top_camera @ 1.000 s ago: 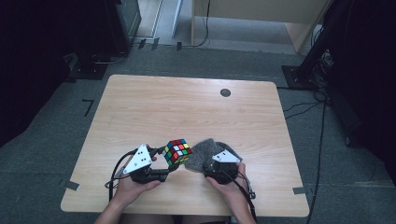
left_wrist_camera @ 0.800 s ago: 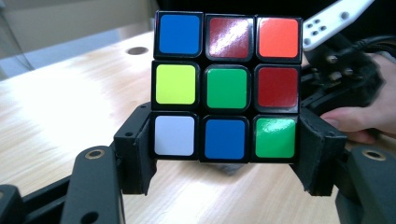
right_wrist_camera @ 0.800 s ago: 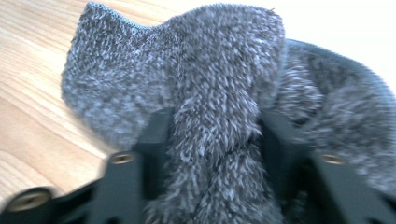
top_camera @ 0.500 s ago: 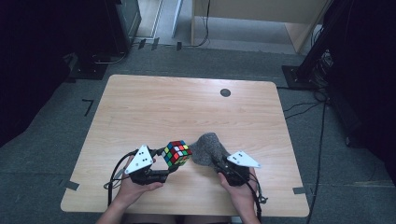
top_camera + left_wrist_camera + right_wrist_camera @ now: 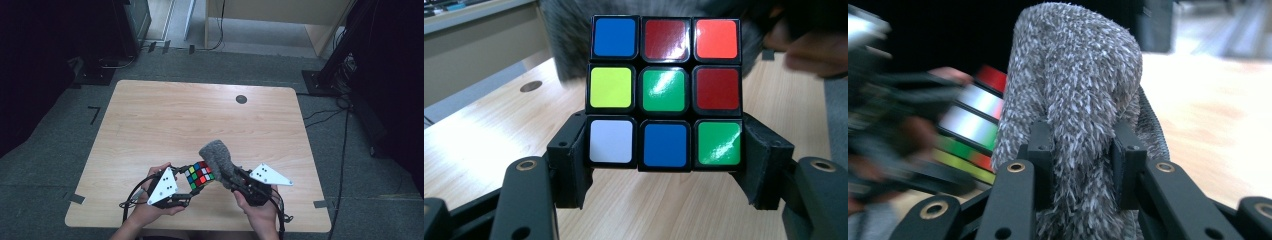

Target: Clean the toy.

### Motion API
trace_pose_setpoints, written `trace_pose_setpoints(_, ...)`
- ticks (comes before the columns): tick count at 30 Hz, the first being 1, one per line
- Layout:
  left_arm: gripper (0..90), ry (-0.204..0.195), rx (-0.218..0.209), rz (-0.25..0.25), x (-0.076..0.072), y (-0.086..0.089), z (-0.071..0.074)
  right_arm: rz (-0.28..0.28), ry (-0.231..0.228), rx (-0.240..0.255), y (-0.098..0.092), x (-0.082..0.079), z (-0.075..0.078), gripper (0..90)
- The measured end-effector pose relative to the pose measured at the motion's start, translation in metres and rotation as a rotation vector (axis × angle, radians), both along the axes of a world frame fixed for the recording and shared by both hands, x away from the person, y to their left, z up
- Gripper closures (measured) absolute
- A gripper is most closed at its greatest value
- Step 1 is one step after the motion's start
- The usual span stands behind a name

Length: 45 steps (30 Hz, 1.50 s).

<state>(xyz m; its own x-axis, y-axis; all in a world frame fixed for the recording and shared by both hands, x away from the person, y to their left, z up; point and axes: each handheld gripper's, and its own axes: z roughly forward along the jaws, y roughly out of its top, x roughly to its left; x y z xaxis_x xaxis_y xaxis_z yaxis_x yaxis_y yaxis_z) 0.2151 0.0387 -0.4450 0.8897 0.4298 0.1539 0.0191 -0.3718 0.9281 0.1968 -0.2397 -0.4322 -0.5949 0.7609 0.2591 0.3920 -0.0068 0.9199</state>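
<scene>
From above, the left gripper (image 5: 186,186) holds a multicoloured plastic puzzle cube (image 5: 199,174) above the near edge of the pale wooden worktop (image 5: 200,120); the right gripper (image 5: 231,176) holds a grey fuzzy cloth (image 5: 216,154) touching the cube's right side. In the left gripper view, the fingers (image 5: 574,155) are clamped on the cube's (image 5: 666,92) bottom row. In the right gripper view, the fingers (image 5: 1040,150), having just been closing, pinch the cloth (image 5: 1078,95).

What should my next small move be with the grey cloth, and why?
Probably bring the right hand-held gripper, shut on the fuzzy grey cloth, sideways onto the puzzle cube and wipe its near face. The left hand-held gripper clamps the cube above the table, right beside the cloth.
</scene>
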Motion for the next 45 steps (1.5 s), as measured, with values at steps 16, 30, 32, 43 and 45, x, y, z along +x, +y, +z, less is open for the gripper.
trace_pose_setpoints(16,34.7,0.001,0.005,0.018,0.005,0.002,-0.004,-0.016,-0.035,-0.050,0.006,-0.004,-0.003,68.0)
trace_pose_setpoints(30,34.7,0.035,0.011,-0.020,0.014,-0.004,-0.013,0.049,-0.038,-0.016,-0.003,-0.011,-0.006,66.7)
trace_pose_setpoints(32,34.7,0.053,-0.012,-0.022,0.018,0.000,-0.014,0.026,-0.023,-0.046,-0.008,-0.008,-0.010,66.7)
trace_pose_setpoints(43,34.7,0.091,-0.007,-0.027,0.027,0.000,-0.022,0.066,-0.064,-0.036,0.008,0.001,-0.003,66.4)
trace_pose_setpoints(45,34.7,0.087,0.004,-0.017,0.026,-0.001,-0.022,0.059,-0.053,-0.047,0.007,0.003,-0.006,66.5)
